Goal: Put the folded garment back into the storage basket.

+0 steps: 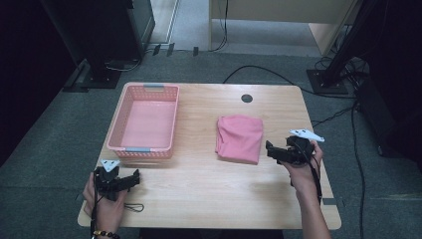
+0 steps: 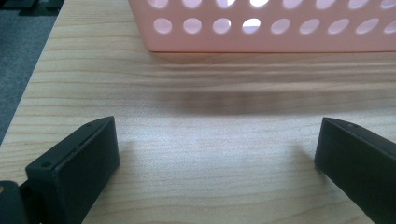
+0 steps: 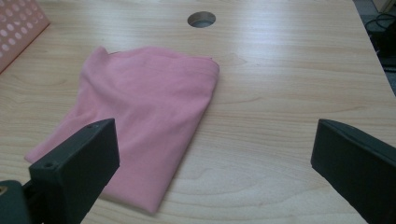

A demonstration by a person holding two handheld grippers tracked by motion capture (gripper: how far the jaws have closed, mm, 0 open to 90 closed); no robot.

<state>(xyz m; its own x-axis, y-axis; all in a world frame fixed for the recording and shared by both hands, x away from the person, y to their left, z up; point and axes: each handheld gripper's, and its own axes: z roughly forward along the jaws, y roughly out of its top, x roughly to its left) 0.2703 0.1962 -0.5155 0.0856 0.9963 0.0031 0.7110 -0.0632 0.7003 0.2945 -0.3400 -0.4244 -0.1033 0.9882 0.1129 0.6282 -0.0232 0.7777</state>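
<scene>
1. Nearest the person, both grippers sit low over the table [image 1: 209, 184]: left gripper [image 1: 130, 180] spread wide and empty, right gripper [image 1: 272, 151] likewise released.
2. Just ahead of the right gripper lies the folded pink cloth [image 1: 239, 138], untouched; no grasp made.
3. Beyond the left gripper, the pink basket [image 1: 115, 130] stands empty. Judged: transfer not yet begun.

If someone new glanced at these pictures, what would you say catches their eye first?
Probably the folded pink cloth lying flat near the middle of the wooden table, and the empty pink basket to its left. Next come the two black tools: the right hand-held gripper open just beside the cloth, and the left hand-held gripper open near the basket's front wall.
</scene>
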